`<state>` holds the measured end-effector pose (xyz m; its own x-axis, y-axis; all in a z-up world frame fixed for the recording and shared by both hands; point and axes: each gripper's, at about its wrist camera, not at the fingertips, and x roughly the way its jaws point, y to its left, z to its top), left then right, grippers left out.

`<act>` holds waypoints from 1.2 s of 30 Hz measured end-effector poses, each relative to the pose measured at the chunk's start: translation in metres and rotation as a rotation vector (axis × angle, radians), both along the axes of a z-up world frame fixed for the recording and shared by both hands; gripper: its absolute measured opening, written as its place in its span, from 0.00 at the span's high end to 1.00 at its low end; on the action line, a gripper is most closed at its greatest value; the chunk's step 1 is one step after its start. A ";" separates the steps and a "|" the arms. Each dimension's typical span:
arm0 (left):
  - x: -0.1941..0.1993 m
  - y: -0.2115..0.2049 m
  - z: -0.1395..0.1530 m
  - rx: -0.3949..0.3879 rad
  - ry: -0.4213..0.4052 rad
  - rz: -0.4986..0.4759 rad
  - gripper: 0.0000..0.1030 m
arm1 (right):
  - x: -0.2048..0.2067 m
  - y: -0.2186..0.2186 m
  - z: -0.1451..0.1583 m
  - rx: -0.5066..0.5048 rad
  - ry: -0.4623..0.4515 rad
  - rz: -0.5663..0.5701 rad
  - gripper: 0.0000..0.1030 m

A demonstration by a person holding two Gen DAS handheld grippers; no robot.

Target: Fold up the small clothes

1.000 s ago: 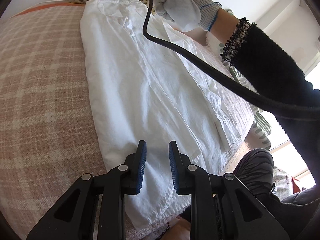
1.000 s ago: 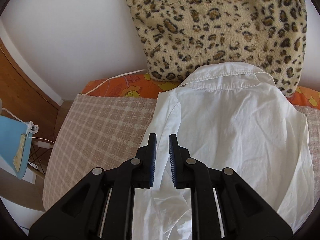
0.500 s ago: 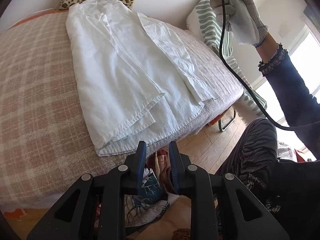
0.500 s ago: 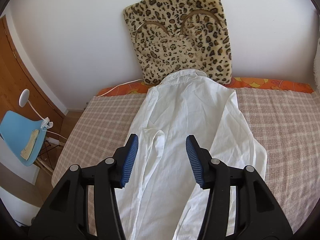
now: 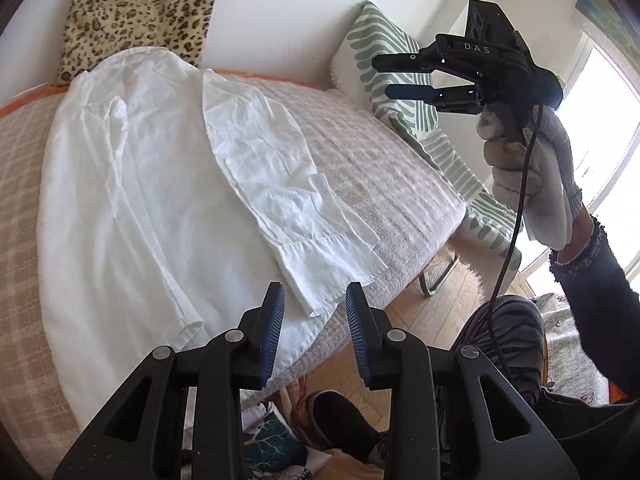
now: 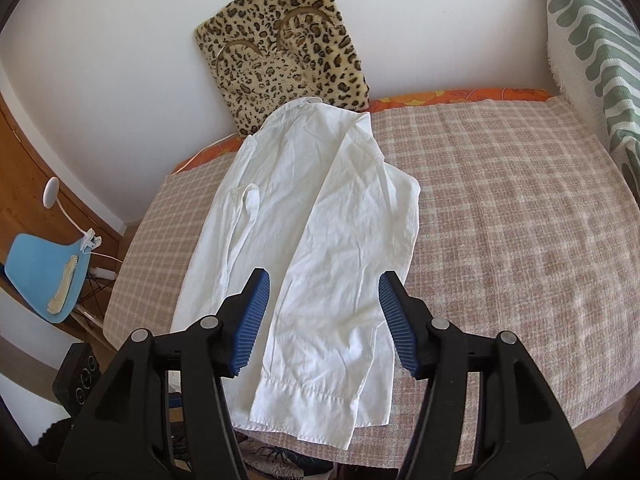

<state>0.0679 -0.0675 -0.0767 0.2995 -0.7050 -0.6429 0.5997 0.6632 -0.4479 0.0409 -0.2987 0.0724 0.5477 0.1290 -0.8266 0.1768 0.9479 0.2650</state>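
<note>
A white wall backs a bed covered by a pink-and-cream checked blanket (image 6: 500, 208), with a wooden door frame and a blue chair (image 6: 40, 268) at far left in the right wrist view. A leopard-print cushion (image 6: 284, 44) leans on the wall at the head, and a green-patterned cushion (image 6: 592, 40) stands at the right edge.

The white shirt (image 6: 312, 240) lies lengthwise on the blanket, collar at the leopard cushion, both sides folded inward, hem at the near edge of the bed. The left gripper (image 5: 315, 326) hovers over that hem, its jaws opening, nothing between them. The right gripper (image 6: 322, 318) is raised above the shirt in a gloved hand (image 5: 532, 184), jaws also opening and empty.

The hem sits so close to the edge that a careless pinch could drag it off. The folded-in sleeve looks loose; lifting the hem may let it slide out and undo the fold.
</note>
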 end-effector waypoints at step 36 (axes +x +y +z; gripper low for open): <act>0.043 -0.143 -0.039 0.246 -0.047 0.072 0.93 | -0.007 -0.150 -0.067 0.197 0.011 -0.125 0.41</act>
<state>0.1113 -0.2103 -0.1156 0.3769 -0.5049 -0.7765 0.5636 0.7903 -0.2403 0.0339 -0.4485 0.0051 0.5610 0.2202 -0.7980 0.2933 0.8486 0.4403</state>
